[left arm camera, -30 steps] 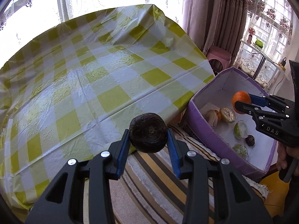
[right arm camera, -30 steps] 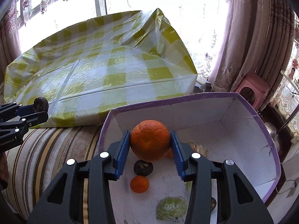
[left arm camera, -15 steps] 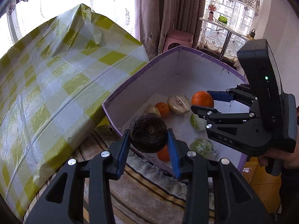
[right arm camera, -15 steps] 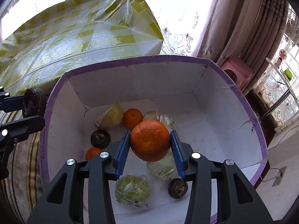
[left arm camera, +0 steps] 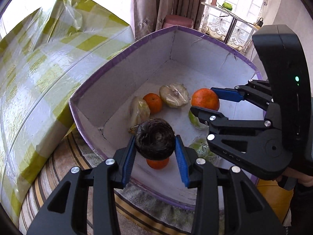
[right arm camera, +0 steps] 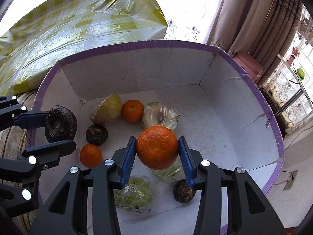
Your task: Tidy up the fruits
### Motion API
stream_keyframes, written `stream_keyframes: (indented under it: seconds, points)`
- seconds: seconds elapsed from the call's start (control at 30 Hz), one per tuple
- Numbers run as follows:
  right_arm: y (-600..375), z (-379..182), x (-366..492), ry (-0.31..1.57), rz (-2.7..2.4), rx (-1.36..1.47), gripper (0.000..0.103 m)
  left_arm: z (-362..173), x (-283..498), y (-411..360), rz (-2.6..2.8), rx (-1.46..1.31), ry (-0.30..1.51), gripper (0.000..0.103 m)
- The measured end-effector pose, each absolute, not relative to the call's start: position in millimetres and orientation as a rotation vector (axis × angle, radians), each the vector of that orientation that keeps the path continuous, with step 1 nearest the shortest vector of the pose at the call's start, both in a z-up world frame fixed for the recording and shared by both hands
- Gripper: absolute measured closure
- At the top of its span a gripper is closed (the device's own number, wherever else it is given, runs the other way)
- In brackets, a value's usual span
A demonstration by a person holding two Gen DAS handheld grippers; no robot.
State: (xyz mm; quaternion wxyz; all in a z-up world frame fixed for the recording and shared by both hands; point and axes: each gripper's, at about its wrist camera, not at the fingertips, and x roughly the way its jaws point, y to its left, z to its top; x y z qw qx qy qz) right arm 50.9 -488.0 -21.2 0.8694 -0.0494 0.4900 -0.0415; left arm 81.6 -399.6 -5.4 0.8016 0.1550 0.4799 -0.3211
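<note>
My left gripper [left arm camera: 155,146] is shut on a dark wrinkled fruit [left arm camera: 155,139] and holds it over the near left edge of the purple-rimmed white box [left arm camera: 125,58]. It also shows in the right wrist view [right arm camera: 58,135], the dark fruit [right arm camera: 59,123] at the box's left rim. My right gripper [right arm camera: 157,150] is shut on a large orange [right arm camera: 157,146] above the box floor; it shows in the left wrist view [left arm camera: 203,100] too. Inside the box [right arm camera: 260,96] lie small oranges [right arm camera: 132,111], wrapped green and pale fruits [right arm camera: 160,115] and dark fruits [right arm camera: 96,134].
A table under a yellow-checked plastic cloth [left arm camera: 39,62] stands left of the box. A striped rug [left arm camera: 58,164] lies under the box. A pink stool [right arm camera: 247,64], curtains and a glass side table [left arm camera: 230,13] stand behind.
Both grippers have moved from beside the table to over the box and lower into it, each keeping its fruit. The left one swung right across the box's edge.
</note>
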Motion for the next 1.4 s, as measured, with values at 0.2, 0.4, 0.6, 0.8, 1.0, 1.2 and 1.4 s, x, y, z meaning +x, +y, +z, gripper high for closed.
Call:
stream_keyframes:
  seconds: [0.2, 0.4, 0.6, 0.8, 1.0, 1.2, 1.4]
  points:
    - [-488, -21, 51, 1.018, -0.096, -0.099, 0.055, -4, 81, -401, -0.696, 0.324, 1.030, 0.060]
    - [-488, -17, 51, 0.998, -0.106, -0.105, 0.039, -2, 82, -400, -0.709, 0.314, 1.024, 0.052]
    - [-493, -7, 46, 0.951, -0.160, -0.111, 0.026, 10, 76, -390, -0.705, 0.267, 0.981, 0.029]
    - [-507, 11, 29, 0.879, -0.254, -0.066, 0.017, 22, 67, -374, -0.710, 0.108, 0.959, 0.013]
    - [-519, 19, 9, 0.848, -0.318, -0.026, 0.017, 23, 54, -362, -0.657, 0.024, 0.958, 0.002]
    - [-512, 19, 8, 0.850, -0.312, -0.038, 0.017, 26, 51, -353, -0.618, -0.017, 0.938, 0.002]
    - [-510, 19, 8, 0.847, -0.315, -0.037, 0.017, 30, 50, -353, -0.588, 0.014, 0.917, 0.002]
